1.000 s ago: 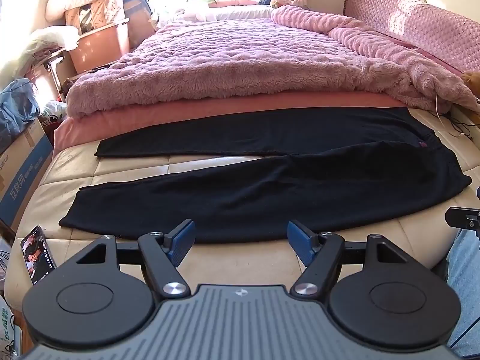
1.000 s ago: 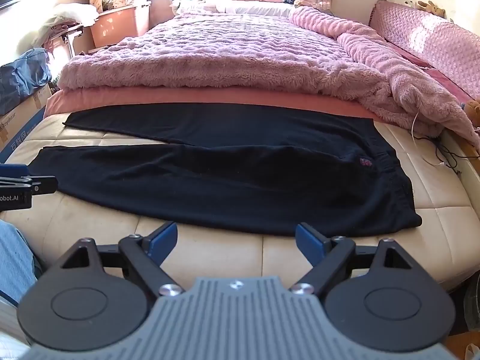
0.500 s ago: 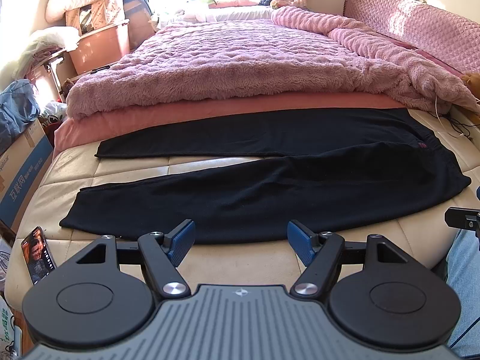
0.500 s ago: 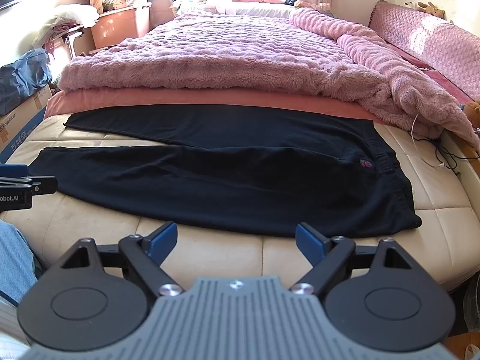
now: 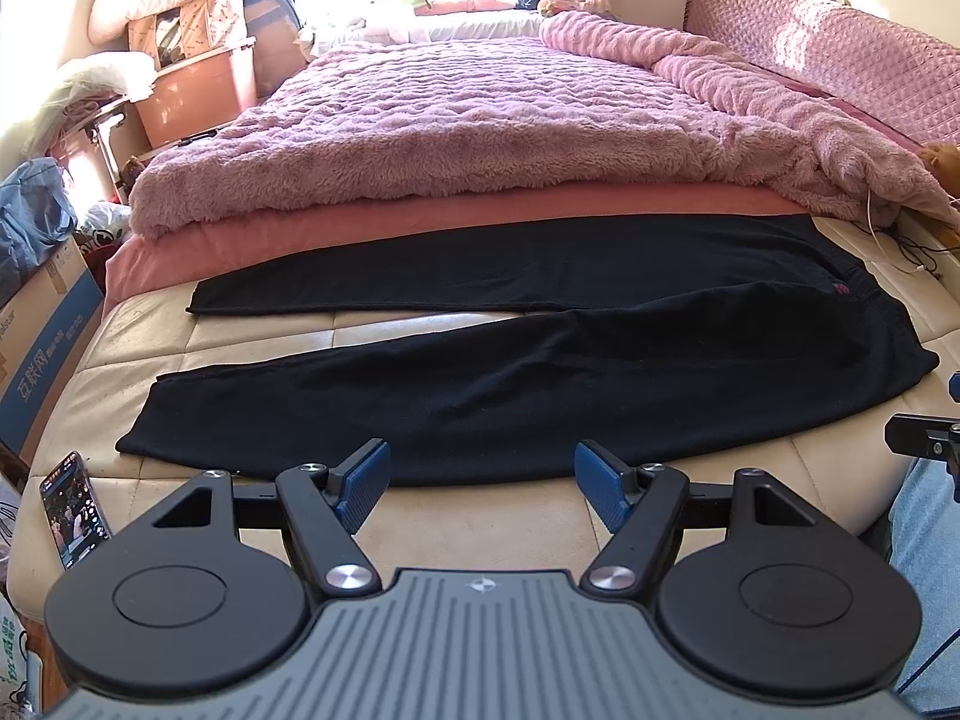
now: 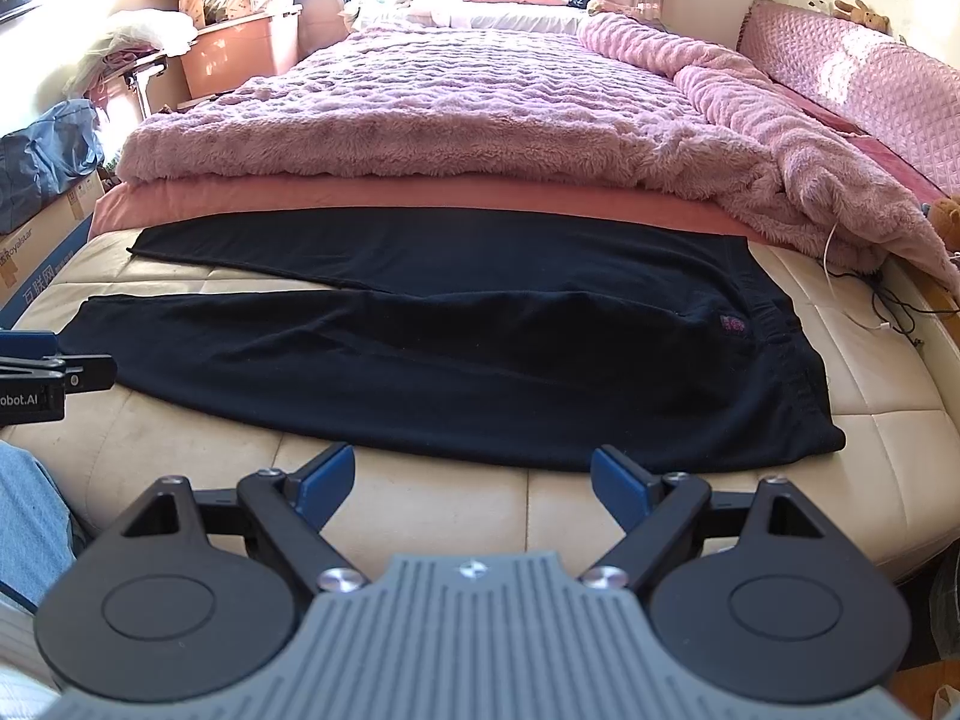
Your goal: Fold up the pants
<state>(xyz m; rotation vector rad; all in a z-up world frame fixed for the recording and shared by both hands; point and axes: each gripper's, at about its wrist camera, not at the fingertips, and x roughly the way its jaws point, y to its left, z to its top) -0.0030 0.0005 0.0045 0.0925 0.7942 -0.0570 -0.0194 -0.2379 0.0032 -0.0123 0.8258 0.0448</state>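
Black pants (image 5: 480, 384) lie flat and spread on the cream mattress (image 5: 480, 528), legs to the left, waistband to the right; they also show in the right wrist view (image 6: 480, 372). A small pink label (image 6: 733, 324) sits near the waistband. My left gripper (image 5: 480, 483) is open and empty, just short of the near leg's front edge. My right gripper (image 6: 474, 483) is open and empty, just short of the pants' front edge near the waist end.
A fluffy pink blanket (image 5: 480, 138) lies piled behind the pants. A phone (image 5: 75, 507) lies at the mattress's left front corner. Cardboard boxes (image 5: 42, 348) and clutter stand on the left. A white cable (image 6: 852, 294) lies at the right. The other gripper shows at each view's edge (image 6: 36, 381).
Both grippers have drifted very slightly; the pants have not moved and the jaws stay open.
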